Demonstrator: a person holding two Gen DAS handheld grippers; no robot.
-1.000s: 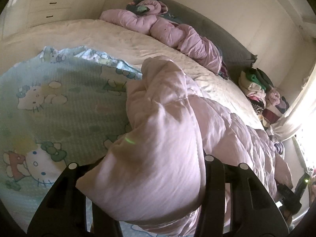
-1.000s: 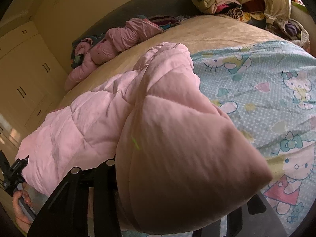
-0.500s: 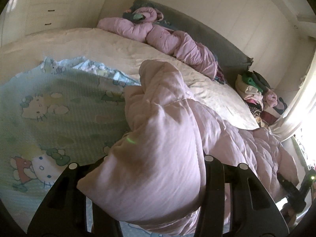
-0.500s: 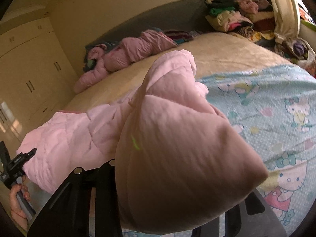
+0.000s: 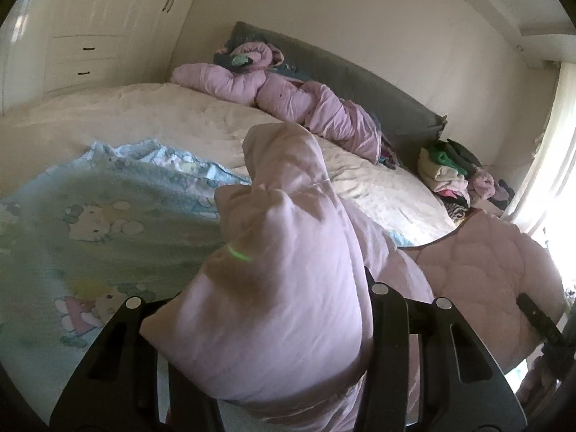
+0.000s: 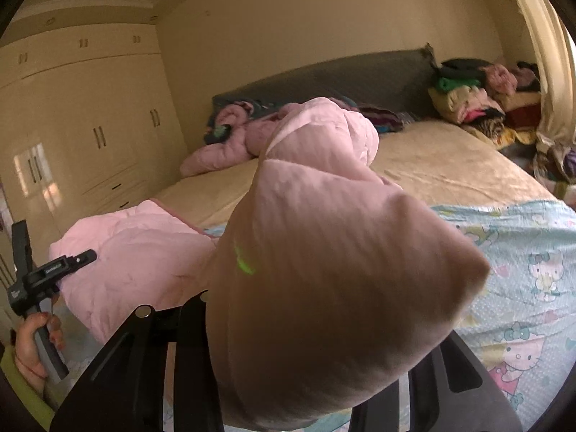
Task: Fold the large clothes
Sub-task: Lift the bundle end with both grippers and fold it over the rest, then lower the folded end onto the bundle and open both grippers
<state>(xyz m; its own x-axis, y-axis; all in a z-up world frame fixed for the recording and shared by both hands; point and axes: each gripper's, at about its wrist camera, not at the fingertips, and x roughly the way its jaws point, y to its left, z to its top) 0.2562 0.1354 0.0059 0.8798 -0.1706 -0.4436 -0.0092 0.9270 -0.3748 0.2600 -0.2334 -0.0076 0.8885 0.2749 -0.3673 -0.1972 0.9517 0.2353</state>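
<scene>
While a thick corner of the pink quilt (image 5: 288,288) bulges between the fingers of the left gripper (image 5: 266,345), another bunched corner (image 6: 324,288) sits clamped in the right gripper (image 6: 306,352), whose fingers have just been closing a little on the padding. Both pairs stand partly apart, pressed onto the fabric. Compared with a second ago, both corners ride higher above the bed (image 5: 144,118) and more of the wardrobe (image 6: 90,115) and wall shows. The rest of the quilt hangs between the two grips over the cartoon-cat sheet (image 6: 522,270). In the right view a hand (image 6: 32,342) holds the left gripper's handle; its white label is too small to read. A second pink quilt (image 5: 288,100) lies by the headboard (image 5: 360,75), and stacked clothes (image 6: 468,104) sit beyond it.
</scene>
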